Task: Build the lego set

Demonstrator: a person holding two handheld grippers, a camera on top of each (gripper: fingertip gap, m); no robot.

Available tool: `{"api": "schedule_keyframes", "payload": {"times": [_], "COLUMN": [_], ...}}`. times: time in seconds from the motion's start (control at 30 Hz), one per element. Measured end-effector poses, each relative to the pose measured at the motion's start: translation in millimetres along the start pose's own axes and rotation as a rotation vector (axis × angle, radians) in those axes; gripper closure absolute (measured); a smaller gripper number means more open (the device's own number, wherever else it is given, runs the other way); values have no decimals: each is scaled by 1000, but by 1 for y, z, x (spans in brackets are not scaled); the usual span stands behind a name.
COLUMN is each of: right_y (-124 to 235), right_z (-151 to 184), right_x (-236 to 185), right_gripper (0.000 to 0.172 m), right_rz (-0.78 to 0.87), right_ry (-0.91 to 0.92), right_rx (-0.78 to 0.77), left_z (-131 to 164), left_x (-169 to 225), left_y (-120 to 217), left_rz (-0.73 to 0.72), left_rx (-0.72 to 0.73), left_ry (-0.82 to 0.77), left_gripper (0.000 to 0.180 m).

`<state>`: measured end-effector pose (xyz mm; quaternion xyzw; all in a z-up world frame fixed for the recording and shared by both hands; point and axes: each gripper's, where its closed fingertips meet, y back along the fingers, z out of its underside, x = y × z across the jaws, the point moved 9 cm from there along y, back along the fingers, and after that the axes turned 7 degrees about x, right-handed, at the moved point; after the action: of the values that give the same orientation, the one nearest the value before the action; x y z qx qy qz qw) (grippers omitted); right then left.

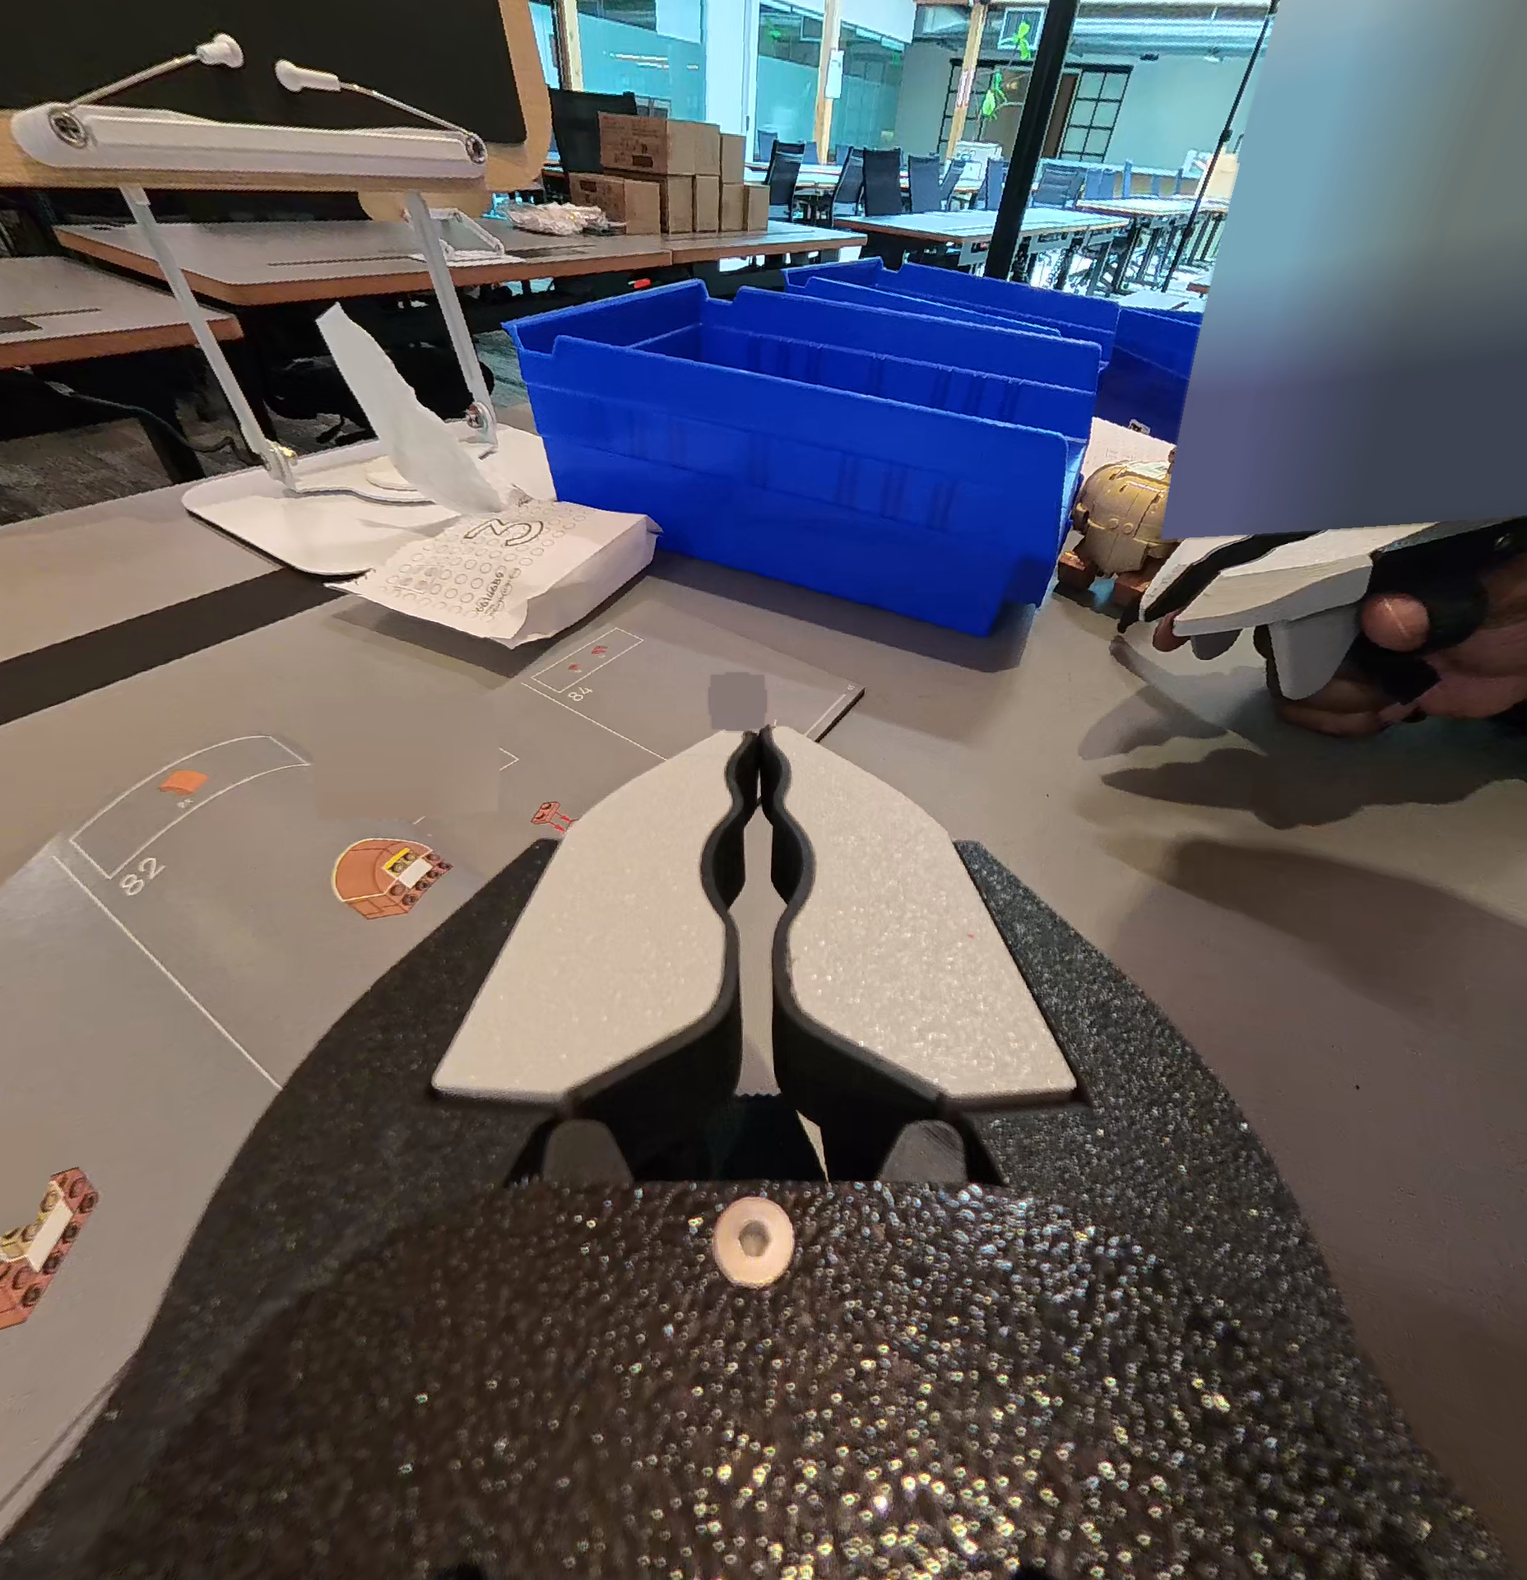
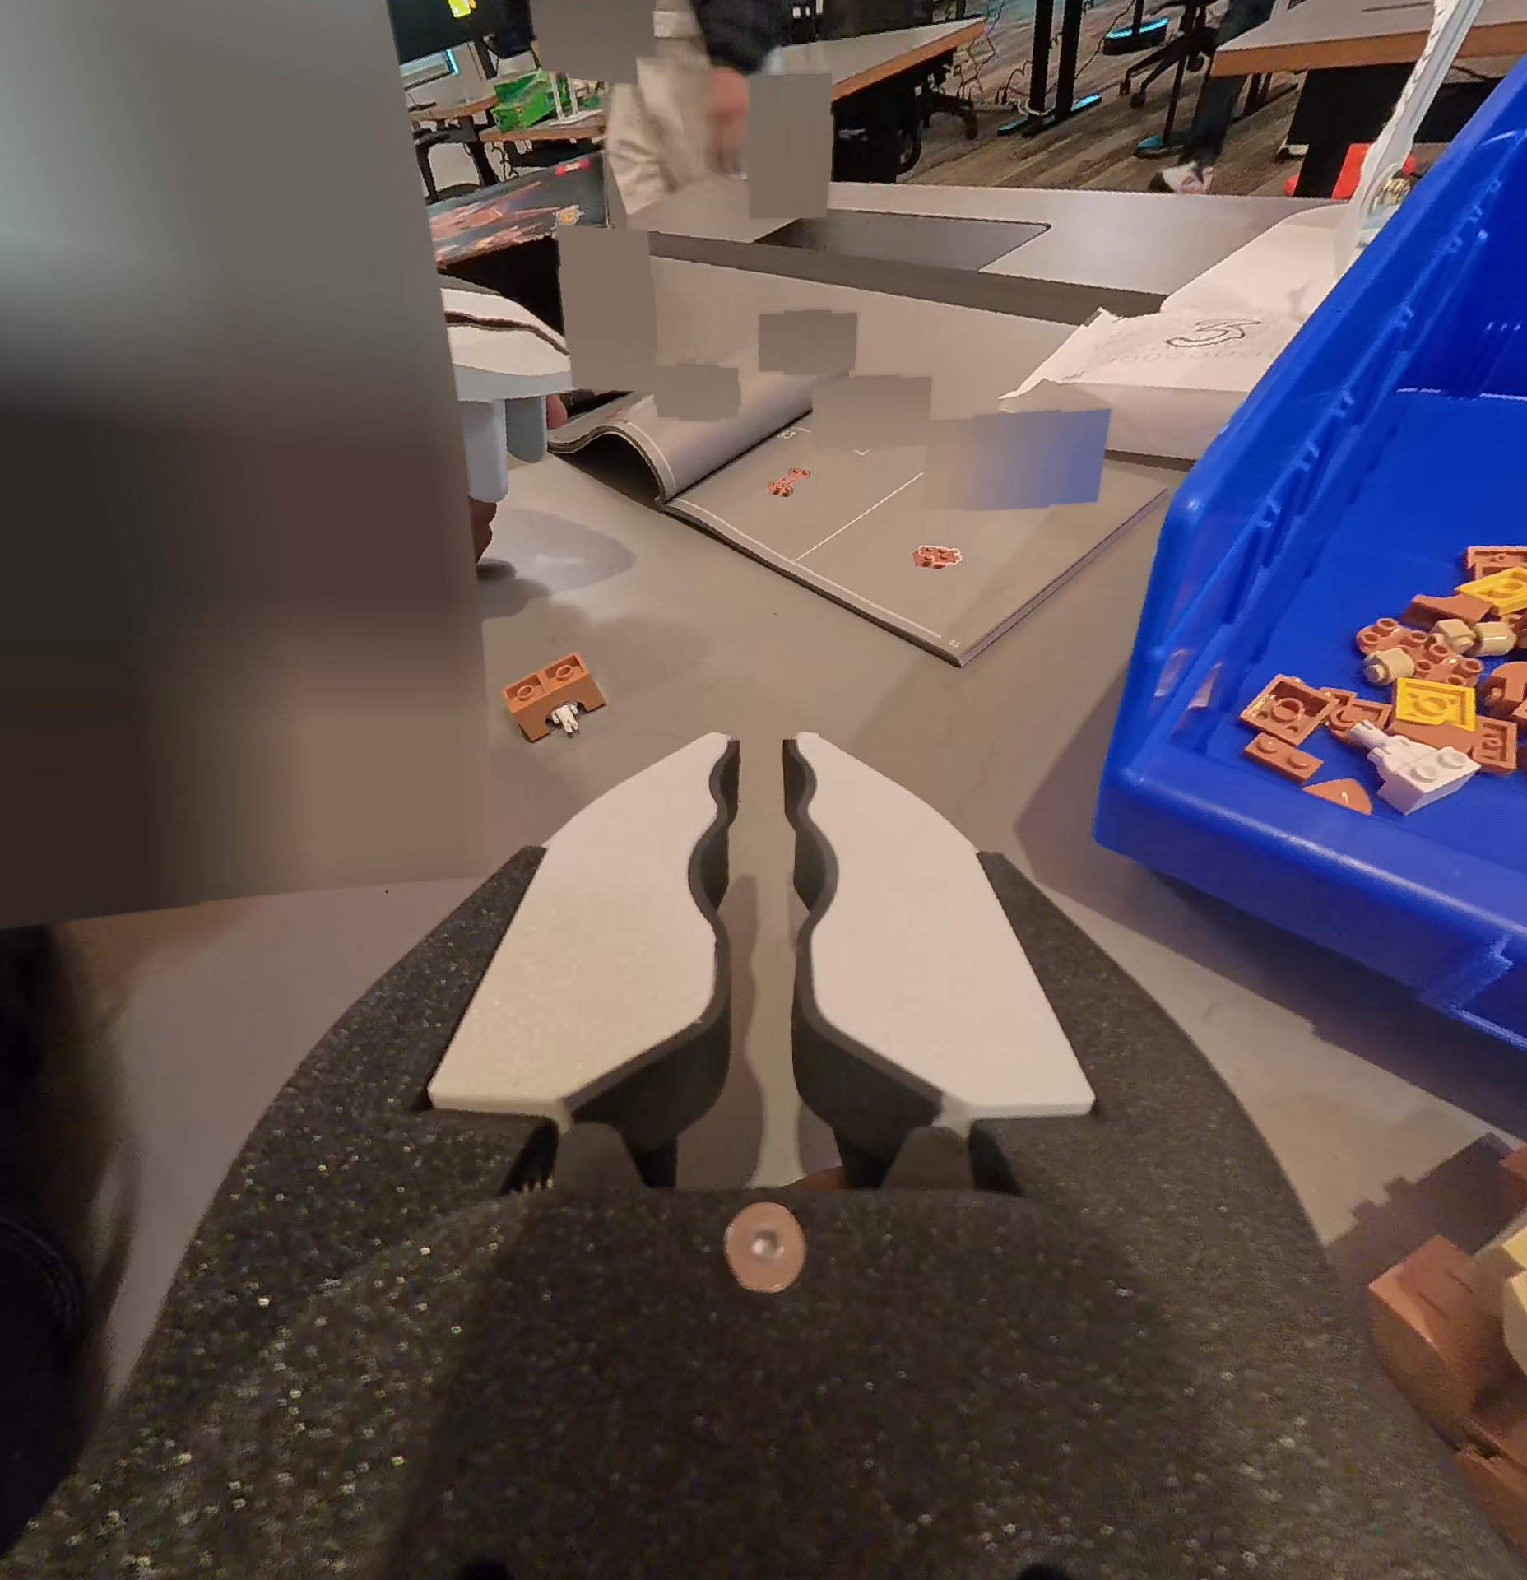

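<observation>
My right gripper point(image 2: 761, 752) is slightly parted and empty; the brown brick point(image 2: 553, 701) lies on the counter point(image 2: 828, 701) just far-left. My left gripper point(image 1: 758, 742) is clenched, empty.

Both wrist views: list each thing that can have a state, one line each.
left gripper: fingers shut, holding nothing
right gripper: fingers slightly apart, holding nothing
instruction booklet: lying open
brown brick: tipped on the table
blue bin: holds loose bricks
paper bag: torn open
</observation>
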<state>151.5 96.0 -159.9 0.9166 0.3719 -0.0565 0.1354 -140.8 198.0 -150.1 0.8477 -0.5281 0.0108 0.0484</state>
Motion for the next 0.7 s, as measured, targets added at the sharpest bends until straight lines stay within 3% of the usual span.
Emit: {"api": "schedule_keyframes", "payload": {"times": [0.4, 0.7], "right_y": [-5, -23], "right_z": [-4, -6], "right_x": [0, -8], "right_gripper": [163, 163], "right_rz": [6, 56], "right_ry": [6, 23], "right_rx": [42, 47], "left_z": [1, -5], "left_x": [7, 12], "left_y": [-4, -4], "left_rz": [-9, 39], "left_rx": [-19, 134], "left_ry": [-81, -180], "left_gripper": [180, 180]}}
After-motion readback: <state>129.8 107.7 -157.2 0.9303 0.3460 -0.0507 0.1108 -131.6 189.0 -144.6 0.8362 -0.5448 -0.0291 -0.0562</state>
